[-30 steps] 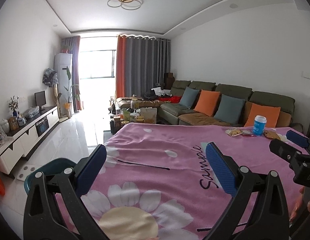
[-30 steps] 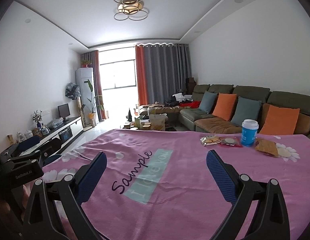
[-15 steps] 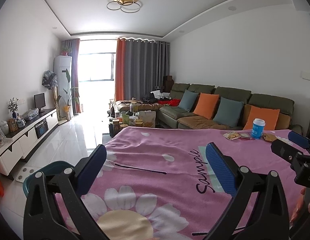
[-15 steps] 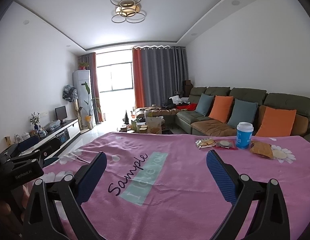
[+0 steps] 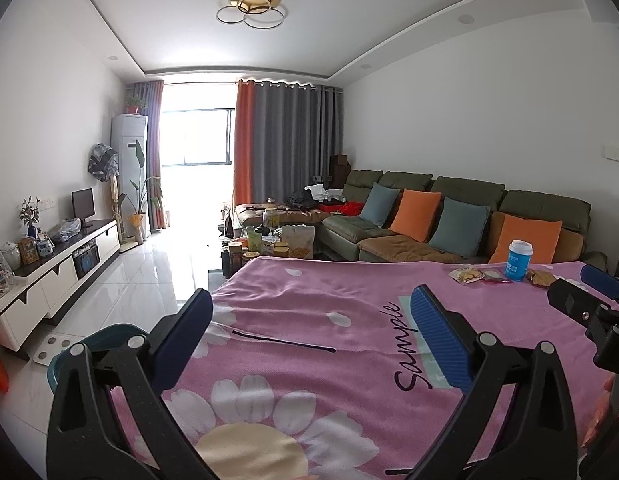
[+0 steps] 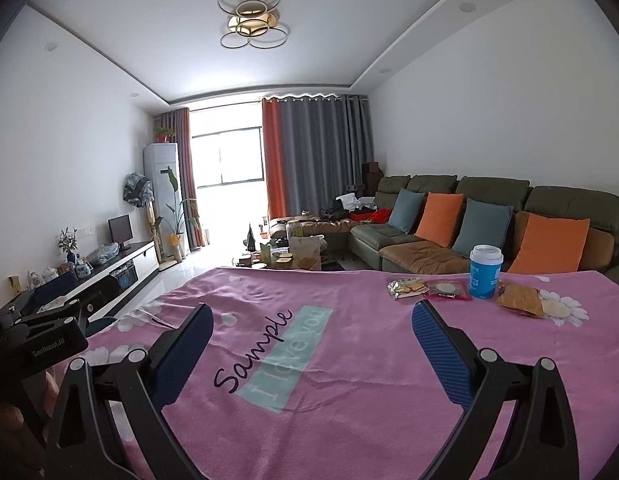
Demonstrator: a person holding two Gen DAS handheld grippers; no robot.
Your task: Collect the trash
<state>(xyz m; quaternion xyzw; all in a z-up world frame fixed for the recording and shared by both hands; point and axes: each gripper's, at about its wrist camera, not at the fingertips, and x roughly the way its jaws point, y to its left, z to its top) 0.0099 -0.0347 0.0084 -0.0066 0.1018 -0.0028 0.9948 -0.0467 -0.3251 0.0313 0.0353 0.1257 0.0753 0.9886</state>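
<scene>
Both my left gripper (image 5: 309,312) and right gripper (image 6: 311,330) spread wide, holding nothing, over the pink tablecloth (image 6: 349,380). Trash at far right edge: blue cup (image 6: 484,271), snack wrappers (image 6: 407,289) beside it.

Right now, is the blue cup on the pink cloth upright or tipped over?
Upright. The blue cup stands on its base on the pink cloth, white lid on top, beside the snack wrappers.

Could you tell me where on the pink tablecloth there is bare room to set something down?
The pink flowered tablecloth is bare around the "Sample" lettering, up to both grippers' fingers. It is crowded only at the far right: the blue paper cup stands among snack wrappers.
</scene>
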